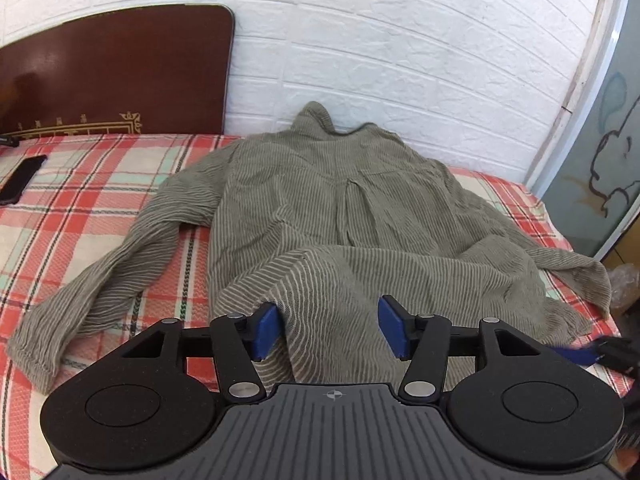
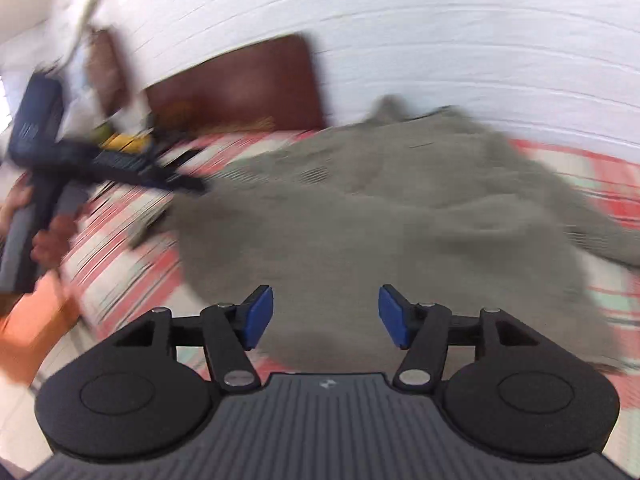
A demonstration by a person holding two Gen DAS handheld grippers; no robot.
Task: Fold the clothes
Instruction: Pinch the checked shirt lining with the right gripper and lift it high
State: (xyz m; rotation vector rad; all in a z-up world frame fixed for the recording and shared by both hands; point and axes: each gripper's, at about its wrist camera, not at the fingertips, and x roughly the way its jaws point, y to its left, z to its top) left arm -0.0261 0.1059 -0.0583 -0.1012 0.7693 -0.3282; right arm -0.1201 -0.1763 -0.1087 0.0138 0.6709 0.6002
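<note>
So there's a grey-green striped shirt (image 1: pixel 320 208) lying back-up on a bed with a red plaid sheet (image 1: pixel 80 216), collar up against the white brick wall (image 1: pixel 400 60). The hem's been flipped up a bit toward the middle. Left tool (image 1: pixel 328 330) is spread wide, with raised shirt fabric sitting between its blue pads (image 1: pixel 266 332), not pinched. Right tool (image 2: pixel 326 318) is wide too, hovering over the shirt, its view super blurry. A black phone (image 1: pixel 20 178) sits near the brown headboard (image 1: pixel 120 72).
</note>
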